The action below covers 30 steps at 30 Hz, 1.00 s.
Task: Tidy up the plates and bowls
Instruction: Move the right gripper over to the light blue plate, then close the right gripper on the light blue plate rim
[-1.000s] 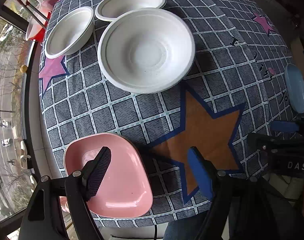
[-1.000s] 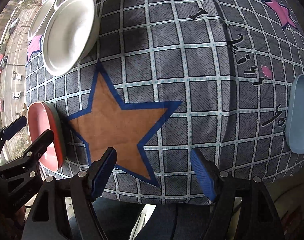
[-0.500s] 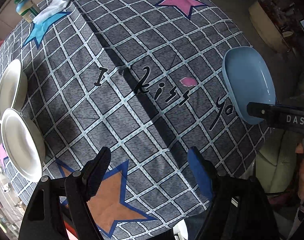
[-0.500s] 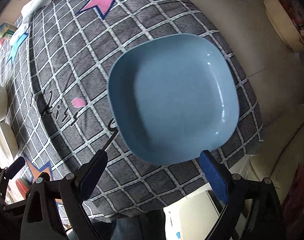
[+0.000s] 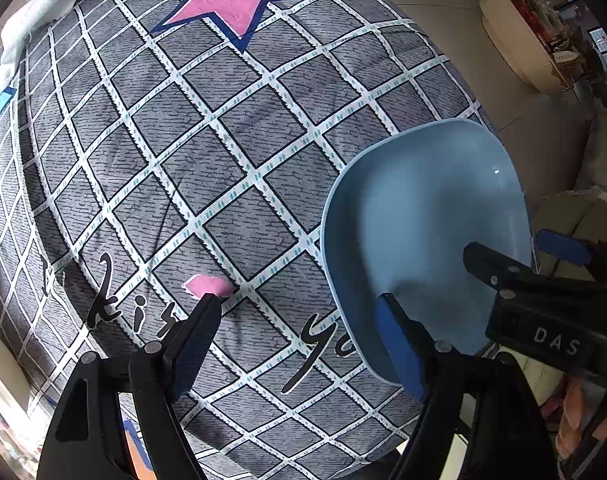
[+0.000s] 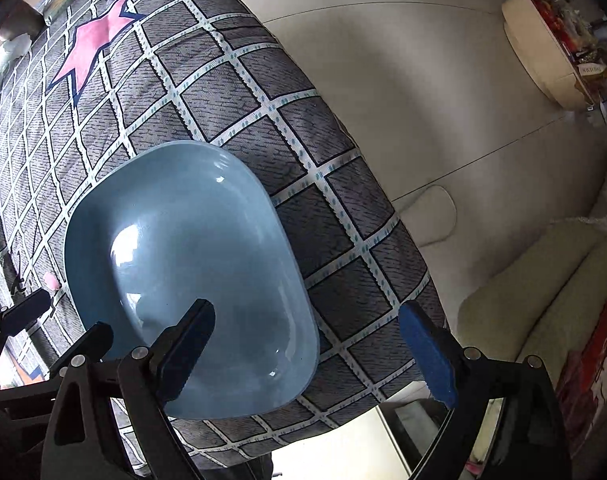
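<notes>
Surface: desk [image 5: 231, 152] draped in a grey checked cloth with star prints.
Task item: rounded-square pale blue plastic plate [image 6: 191, 276], lying flat near the desk's corner edge, just inside the drop to the floor.
Right gripper [image 6: 307, 344]: jaws apart, straddling the plate's near rim; one finger above the basin, the other outside the rim. No contact confirmed.
Left gripper [image 5: 299, 344]: jaws apart, empty, beside the plate; one finger overlaps its rim.
Step in hand: approach for pickup of the blue plate, judged.
Next move calls for: seating one jaw inside, one outside the rim, then closing firmly; the glossy plastic may slip.
</notes>
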Motion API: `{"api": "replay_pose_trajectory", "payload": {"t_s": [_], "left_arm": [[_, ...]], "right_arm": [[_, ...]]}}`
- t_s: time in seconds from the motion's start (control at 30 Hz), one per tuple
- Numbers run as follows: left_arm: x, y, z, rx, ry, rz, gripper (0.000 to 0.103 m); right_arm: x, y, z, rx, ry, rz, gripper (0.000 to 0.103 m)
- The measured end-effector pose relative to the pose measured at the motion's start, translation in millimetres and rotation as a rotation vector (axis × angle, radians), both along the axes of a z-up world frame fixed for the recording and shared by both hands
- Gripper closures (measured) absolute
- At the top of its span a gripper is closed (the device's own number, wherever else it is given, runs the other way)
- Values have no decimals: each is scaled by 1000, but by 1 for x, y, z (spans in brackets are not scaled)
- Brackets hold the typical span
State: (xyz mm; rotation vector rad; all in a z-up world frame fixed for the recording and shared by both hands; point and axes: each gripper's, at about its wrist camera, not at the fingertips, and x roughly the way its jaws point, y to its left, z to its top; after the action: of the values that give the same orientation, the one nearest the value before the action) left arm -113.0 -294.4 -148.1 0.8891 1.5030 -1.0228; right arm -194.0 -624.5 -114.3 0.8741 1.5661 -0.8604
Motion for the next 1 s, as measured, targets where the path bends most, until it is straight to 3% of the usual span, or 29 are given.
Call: {"api": "replay_pose_trajectory", "payload": {"t_s": [0.07, 0.23, 0.3, 0.53, 0.63, 0.87, 1.0], "left_arm": [[-5, -7, -3, -2, -16, -7, 19], [-27, -36, -7, -18, -38, -45, 19], [-30, -40, -8, -18, -34, -43, 19], [4, 8, -1, -18, -59, 24, 20], [26, 27, 7, -25, -70, 85, 20], [62, 43, 22, -67, -107, 137, 20], [79, 21, 15, -55, -91, 161, 20]], "right_arm": [[-26, -15, -22, 18, -28, 0, 9], [-10, -16, -25, 76, -77, -3, 10], [7, -15, -23, 91, -102, 15, 18], [52, 4, -18, 187, -207, 86, 45], [67, 13, -17, 223, -246, 91, 45], [67, -8, -4, 138, -204, 64, 44], [62, -33, -8, 134, -175, 60, 44]]}}
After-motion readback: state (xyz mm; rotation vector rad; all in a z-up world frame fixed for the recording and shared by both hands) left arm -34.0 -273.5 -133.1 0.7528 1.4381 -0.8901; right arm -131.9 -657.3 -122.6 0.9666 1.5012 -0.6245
